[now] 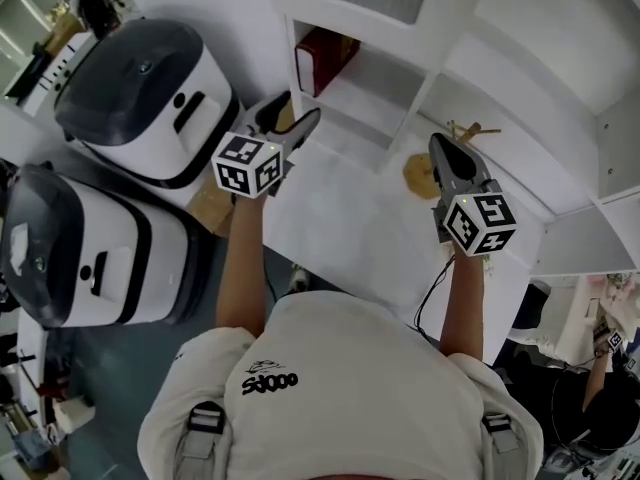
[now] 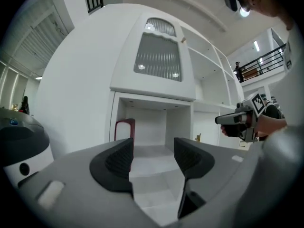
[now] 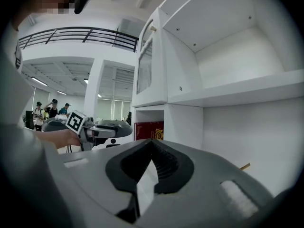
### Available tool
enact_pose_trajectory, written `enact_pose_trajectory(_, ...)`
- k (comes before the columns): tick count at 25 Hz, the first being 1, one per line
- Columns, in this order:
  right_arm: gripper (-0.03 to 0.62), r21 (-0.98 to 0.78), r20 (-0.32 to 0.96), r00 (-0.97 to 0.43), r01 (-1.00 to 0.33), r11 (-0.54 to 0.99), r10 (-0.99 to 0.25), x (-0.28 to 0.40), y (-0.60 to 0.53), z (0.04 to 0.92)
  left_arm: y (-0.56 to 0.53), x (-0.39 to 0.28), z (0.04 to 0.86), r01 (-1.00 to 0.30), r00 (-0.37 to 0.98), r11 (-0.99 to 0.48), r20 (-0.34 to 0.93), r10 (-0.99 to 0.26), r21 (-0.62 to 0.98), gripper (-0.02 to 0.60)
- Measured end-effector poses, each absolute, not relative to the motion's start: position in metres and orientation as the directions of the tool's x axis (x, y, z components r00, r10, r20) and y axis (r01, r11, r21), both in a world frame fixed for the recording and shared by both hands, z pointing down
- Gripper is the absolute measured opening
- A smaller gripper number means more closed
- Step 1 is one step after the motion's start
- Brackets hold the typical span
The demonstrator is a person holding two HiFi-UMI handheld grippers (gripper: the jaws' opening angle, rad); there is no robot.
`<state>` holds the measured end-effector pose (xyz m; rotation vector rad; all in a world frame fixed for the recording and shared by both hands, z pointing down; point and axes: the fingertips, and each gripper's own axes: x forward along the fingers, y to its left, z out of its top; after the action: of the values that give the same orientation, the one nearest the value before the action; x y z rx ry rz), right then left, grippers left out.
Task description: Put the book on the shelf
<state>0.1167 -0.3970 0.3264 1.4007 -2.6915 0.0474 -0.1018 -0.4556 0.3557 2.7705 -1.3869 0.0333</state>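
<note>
Head view places the book upright in the shelf compartment, ahead of the left gripper and well clear of its tips. The book stands against the compartment wall on that gripper's left.

Tool state:
- Left gripper: jaws about half apart, nothing between them.
- Right gripper: jaws closed tip to tip, holding nothing.

Handling (judgement): the book looks like a thin, stiff hardcover, probably light. Its smooth red cover may slip under the pads. If regripping is needed, clamp across both covers at the free edge, away from the wall.

View differences:
- Left gripper view shows only the book's narrow edge, straight ahead.
- Right gripper view shows the cover face with a gold emblem, ahead and to the left.
- Head view alone shows both grippers together.
</note>
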Motion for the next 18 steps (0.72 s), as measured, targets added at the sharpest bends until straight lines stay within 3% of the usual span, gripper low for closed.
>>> enact_pose_trajectory(6, 0.002, 0.073, 0.076, -0.596, -0.796, 0.600, -0.800, 0.104, -0.393, 0.306, -0.421, -0.088, 0.322, -0.777, 0.629, -0.629, -0.037, -0.776, -0.024, 0.204)
enact_pose_trajectory(9, 0.002, 0.093, 0.073, -0.599, -0.792, 0.603, -0.798, 0.101, -0.392, 0.302, -0.410, -0.083, 0.313, -0.771, 0.635, -0.631, -0.024, -0.772, -0.084, 0.131)
enact_pose_trajectory(11, 0.002, 0.113, 0.070, -0.597, -0.792, 0.601, -0.799, 0.100, -0.392, 0.299, -0.406, -0.081, 0.309, -0.771, 0.632, -0.626, -0.015, -0.775, -0.121, 0.033)
enact_pose_trajectory(12, 0.002, 0.125, 0.068, -0.594, -0.792, 0.597, -0.802, 0.100, -0.392, 0.298, -0.404, -0.080, 0.306, -0.773, 0.627, -0.619, -0.016, -0.779, -0.137, 0.015)
enact_pose_trajectory(18, 0.002, 0.173, 0.070, -0.589, -0.788, 0.591, -0.805, 0.099, -0.388, 0.294, -0.392, -0.078, 0.286, -0.793, 0.595, -0.570, -0.074, -0.800, -0.216, 0.017)
